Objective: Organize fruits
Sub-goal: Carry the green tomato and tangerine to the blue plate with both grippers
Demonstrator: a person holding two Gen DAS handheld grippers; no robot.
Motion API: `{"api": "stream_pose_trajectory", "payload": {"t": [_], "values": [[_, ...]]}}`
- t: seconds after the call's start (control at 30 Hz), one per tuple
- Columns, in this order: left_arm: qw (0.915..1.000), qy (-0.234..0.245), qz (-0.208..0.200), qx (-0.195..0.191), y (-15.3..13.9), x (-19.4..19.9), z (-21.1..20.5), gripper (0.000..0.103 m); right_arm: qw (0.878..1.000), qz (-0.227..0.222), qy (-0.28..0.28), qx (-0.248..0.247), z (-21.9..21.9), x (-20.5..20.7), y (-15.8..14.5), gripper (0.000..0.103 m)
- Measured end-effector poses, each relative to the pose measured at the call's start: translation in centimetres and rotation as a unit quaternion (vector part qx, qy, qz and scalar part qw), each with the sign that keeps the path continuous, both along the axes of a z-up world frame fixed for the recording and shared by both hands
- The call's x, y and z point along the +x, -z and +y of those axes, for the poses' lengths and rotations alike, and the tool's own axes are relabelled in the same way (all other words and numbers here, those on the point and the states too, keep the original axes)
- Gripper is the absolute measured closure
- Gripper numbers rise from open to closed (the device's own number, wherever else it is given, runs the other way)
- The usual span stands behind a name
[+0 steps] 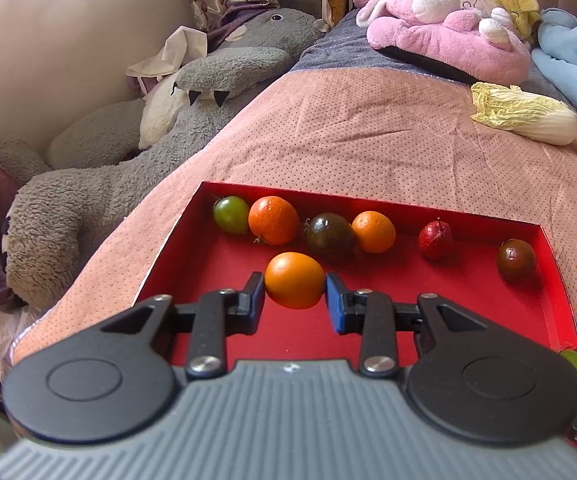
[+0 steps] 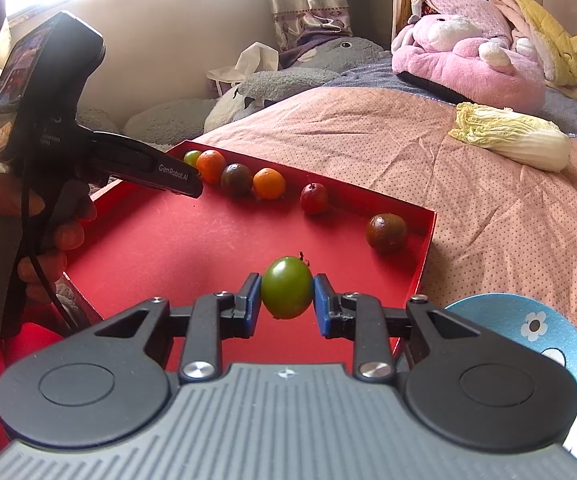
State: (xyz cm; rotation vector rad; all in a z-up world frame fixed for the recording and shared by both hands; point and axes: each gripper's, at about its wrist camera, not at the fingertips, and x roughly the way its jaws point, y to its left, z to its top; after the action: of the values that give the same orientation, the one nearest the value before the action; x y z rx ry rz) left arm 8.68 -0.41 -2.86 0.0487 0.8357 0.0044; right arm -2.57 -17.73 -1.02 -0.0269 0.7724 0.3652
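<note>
Bright red tray [image 1: 544, 280] on a salmon-pink dotted bedspread [image 1: 368, 132], and along its far wall a run of green tomato [image 1: 231, 214], orange [image 1: 273, 220], dark brown-green tomato [image 1: 330, 236], orange, small red fruit [image 1: 434, 240], another dark brown one. Blue pads on both black grippers: the left gripper [image 1: 295, 295] pinches an orange fruit [image 1: 294, 280], the right gripper [image 2: 287, 298] a green one [image 2: 287, 287]. Behind, a pale yellow-white cabbage [image 2: 512, 142], a pink plush [image 2: 472, 60], a grey plush [image 1: 108, 184], and a light blue flowered plate [image 2: 528, 320].

The red tray's [image 2: 208, 240] near floor lay open. Fruit [image 2: 269, 184] lined its far wall. The left gripper [image 2: 176, 184] overhung its left side.
</note>
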Motion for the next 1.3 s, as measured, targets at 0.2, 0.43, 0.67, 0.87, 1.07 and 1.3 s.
{"api": "stream_pose_trajectory", "payload": {"t": [0.2, 0.43, 0.67, 0.87, 1.07, 1.3], "values": [[1.0000, 0.005, -0.004, 0.002, -0.4, -0.4, -0.9, 0.067, 1.000, -0.005, 0.003, 0.005, -0.5, -0.7, -0.4, 0.070], [0.9999, 0.014, -0.009, 0.003, -0.9, -0.9, -1.9, 0.067, 1.000, -0.010, 0.012, 0.009, -1.7, -1.5, -0.9, 0.070], [0.9995, 0.029, -0.012, 0.004, -1.2, -1.5, -3.4, 0.067, 0.999, -0.016, 0.034, 0.017, -3.7, -2.5, -1.2, 0.070], [0.9990, 0.041, -0.014, 0.005, -1.3, -1.8, -5.0, 0.067, 0.998, -0.018, 0.060, 0.019, -6.6, -3.4, -1.3, 0.070], [0.9977, 0.064, -0.020, 0.004, -1.6, -2.2, -7.1, 0.067, 0.995, -0.015, 0.097, 0.017, -10.3, -4.5, -1.0, 0.070], [0.9961, 0.085, -0.023, 0.003, -1.7, -2.4, -9.1, 0.067, 0.989, -0.011, 0.147, 0.015, -14.5, -5.8, -0.3, 0.070]]}}
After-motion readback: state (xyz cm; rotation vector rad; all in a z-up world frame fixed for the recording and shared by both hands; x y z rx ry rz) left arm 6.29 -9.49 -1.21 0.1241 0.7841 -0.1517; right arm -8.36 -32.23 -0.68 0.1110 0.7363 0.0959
